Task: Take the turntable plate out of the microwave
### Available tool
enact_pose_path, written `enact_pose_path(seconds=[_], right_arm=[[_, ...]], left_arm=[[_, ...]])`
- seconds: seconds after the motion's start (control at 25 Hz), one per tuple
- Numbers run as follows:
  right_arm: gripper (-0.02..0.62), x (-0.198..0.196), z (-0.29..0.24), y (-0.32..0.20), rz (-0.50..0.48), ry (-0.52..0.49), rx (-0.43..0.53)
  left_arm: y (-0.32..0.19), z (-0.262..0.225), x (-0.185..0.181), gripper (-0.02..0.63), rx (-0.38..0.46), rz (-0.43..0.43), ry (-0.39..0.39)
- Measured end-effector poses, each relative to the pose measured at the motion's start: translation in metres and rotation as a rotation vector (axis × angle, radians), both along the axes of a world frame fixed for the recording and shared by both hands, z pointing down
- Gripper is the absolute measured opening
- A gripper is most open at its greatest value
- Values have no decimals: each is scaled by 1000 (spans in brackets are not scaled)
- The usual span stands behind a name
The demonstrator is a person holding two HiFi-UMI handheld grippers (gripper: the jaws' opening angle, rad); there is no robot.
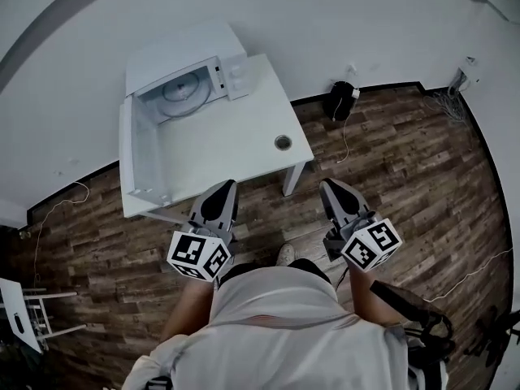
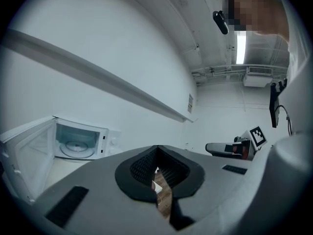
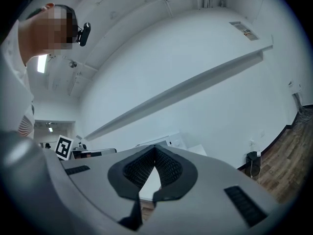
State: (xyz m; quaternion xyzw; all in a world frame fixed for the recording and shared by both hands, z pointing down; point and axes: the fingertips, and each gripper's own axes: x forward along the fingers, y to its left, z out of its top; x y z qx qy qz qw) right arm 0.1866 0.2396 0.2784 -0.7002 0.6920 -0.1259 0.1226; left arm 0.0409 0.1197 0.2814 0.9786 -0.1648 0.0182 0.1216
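Closest in: both grippers sit low in the head view, right in front of the person and short of the table edge. The left gripper [image 1: 220, 190] is clenched shut with nothing in it. In its own view you just see a sliver of floor through the notch between the pads. Same story for the right gripper [image 1: 334, 188]: jaws together, empty. Both point roughly level toward the table.

Next out is the white table [image 1: 244, 149], with a small round cable hole [image 1: 282, 142] near its right side. The microwave [image 1: 185, 70] sits at the far left corner. Its door [image 1: 134, 151] is swung wide open to the left and runs along the table's left edge toward the person.

The turntable plate [image 1: 180, 93] is inside the cavity, lying flat, not touched yet. It's round, so there's no long axis to line up with. What matters is that it lies ahead and off to the left of both grippers, well apart from them.

I'd say the left gripper is the nearer one. But the open door stands on that same side, so whichever hand goes in probably has to enter to the right of the door, and open its jaws first.
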Motion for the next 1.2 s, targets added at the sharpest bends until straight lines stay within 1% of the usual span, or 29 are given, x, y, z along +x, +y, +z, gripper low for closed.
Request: enact_pose_path(seconds=[0.16, 0.32, 0.44, 0.52, 0.6, 0.8, 0.92, 1.04, 1.2], right_arm=[[3, 35, 6, -29, -77, -10, -2], [3, 40, 18, -55, -172, -38, -14], [3, 46, 30, -85, -221, -65, -25], [3, 52, 37, -103, -237, -80, -29], [3, 53, 41, -108, -244, -87, -32], [3, 53, 40, -113, -254, -69, -45], [3, 54, 33, -126, -260, -57, -39], [3, 53, 29, -159, -283, -55, -40], [3, 52, 40, -234, -336, -52, -69]], left_arm=[[-16, 4, 25, 9, 3, -63, -19], [-35, 10, 27, 9, -21, -157, -39], [-61, 19, 34, 9, -42, -202, -59], [-79, 26, 39, 9, -50, -219, -71], [-86, 29, 40, 9, -57, -230, -70], [-99, 26, 40, 9, -51, -254, -35], [-110, 23, 38, 9, -51, -267, -16], [-135, 24, 35, 9, -66, -289, -6], [-200, 38, 38, 9, -99, -332, -1]])
